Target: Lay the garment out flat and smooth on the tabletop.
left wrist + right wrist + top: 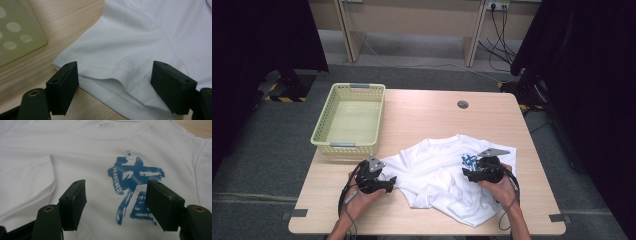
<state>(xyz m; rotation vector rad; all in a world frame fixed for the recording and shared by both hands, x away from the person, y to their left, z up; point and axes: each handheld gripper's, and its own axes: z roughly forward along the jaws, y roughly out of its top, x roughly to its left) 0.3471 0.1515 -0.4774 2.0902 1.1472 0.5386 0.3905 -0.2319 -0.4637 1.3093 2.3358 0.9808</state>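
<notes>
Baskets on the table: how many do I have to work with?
1. The basket stands at the table's far left corner, apart from the shirt; its corner also shows in the left gripper view.

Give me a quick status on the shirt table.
Both grippers open: left gripper at the shirt's hem, right gripper over the blue print. Shirt rumpled on table. Basket clear of it.
</notes>
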